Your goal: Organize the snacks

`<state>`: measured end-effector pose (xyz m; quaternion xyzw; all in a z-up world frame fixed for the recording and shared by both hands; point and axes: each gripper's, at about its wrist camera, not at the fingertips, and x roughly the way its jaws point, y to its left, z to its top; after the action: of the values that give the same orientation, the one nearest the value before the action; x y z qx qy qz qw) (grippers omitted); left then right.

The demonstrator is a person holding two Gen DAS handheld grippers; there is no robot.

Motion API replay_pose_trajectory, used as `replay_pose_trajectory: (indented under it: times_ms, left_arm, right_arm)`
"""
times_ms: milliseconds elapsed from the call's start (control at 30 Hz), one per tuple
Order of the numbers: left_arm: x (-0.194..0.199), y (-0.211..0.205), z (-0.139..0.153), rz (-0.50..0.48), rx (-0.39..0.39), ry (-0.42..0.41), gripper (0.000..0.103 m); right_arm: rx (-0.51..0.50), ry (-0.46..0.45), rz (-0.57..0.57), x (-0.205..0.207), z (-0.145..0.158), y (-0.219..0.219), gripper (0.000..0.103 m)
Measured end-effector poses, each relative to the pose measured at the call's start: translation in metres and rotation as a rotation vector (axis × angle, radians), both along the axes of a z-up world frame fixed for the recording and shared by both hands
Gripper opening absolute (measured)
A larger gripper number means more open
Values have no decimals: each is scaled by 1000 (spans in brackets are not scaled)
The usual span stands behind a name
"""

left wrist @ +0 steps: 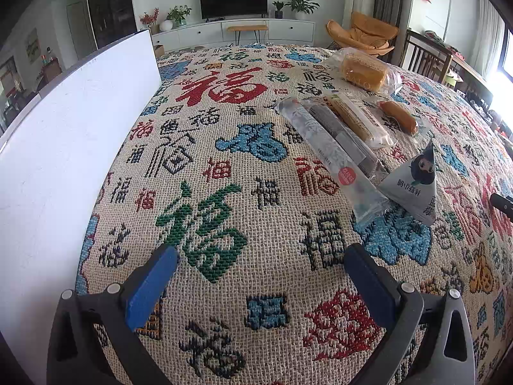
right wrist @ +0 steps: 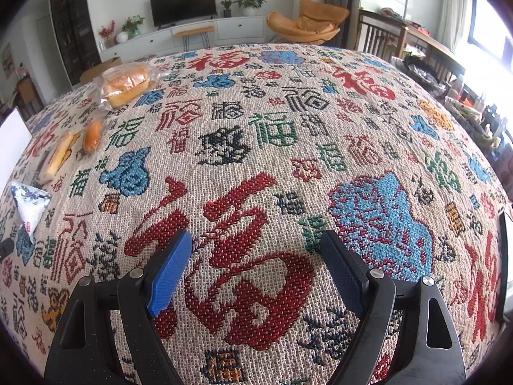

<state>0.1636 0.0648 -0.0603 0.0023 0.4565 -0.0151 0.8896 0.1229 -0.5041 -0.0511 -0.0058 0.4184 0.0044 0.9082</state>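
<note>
Several wrapped snacks lie on the patterned tablecloth (left wrist: 224, 160). In the left wrist view: a bagged yellow cake (left wrist: 364, 72) at the back, a sausage (left wrist: 399, 117), a long biscuit pack (left wrist: 356, 118), a dark roll pack (left wrist: 340, 134), a pale long pack (left wrist: 323, 150) and a pyramid pouch (left wrist: 415, 183). My left gripper (left wrist: 261, 261) is open and empty, short of them. My right gripper (right wrist: 256, 250) is open and empty over bare cloth; the cake (right wrist: 125, 86), sausage (right wrist: 92, 136), biscuit pack (right wrist: 57, 157) and pouch (right wrist: 29, 208) lie far left.
A tall white board or box wall (left wrist: 64, 144) stands along the left side of the table. The right gripper's tip (left wrist: 503, 203) shows at the right edge of the left wrist view. Wooden chairs (right wrist: 381, 37) stand beyond the far edge.
</note>
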Motion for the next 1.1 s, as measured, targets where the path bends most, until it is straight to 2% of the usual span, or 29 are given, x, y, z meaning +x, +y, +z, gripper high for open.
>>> replay_pose_trajectory:
  times_ms: [367, 467, 533, 633, 667, 700, 767, 800, 867, 967, 1100]
  left_arm:
    - [-3, 2, 2, 2, -10, 0, 103]
    - [-1, 9, 16, -31, -141, -13, 102]
    - [10, 15, 30, -13, -227, -22, 102]
    - [37, 15, 46, 20, -280, -15, 102]
    - [43, 12, 48, 27, -282, -11, 99]
    - [52, 9, 48, 34, -279, -4, 97]
    - [64, -2, 44, 40, -239, 17, 83]
    - [71, -9, 40, 37, -200, 37, 78]
    - [79, -18, 30, 41, -132, 78, 62]
    - [85, -20, 15, 38, -131, 115, 61]
    - [95, -34, 10, -7, 3, 114, 61]
  right_arm:
    - [0, 0, 0, 0, 0, 0, 85]
    - [0, 0, 0, 0, 0, 0, 85]
    - [0, 0, 0, 0, 0, 0, 85]
    - [0, 0, -1, 0, 0, 0, 85]
    - [0, 0, -1, 0, 0, 0, 85]
    - [0, 0, -1, 0, 0, 0, 85]
    - [0, 0, -1, 0, 0, 0, 85]
    - [0, 0, -1, 0, 0, -1, 85]
    - [0, 0, -1, 0, 0, 0, 85]
    - [0, 0, -1, 0, 0, 0, 85]
    - [0, 0, -1, 0, 0, 0, 85]
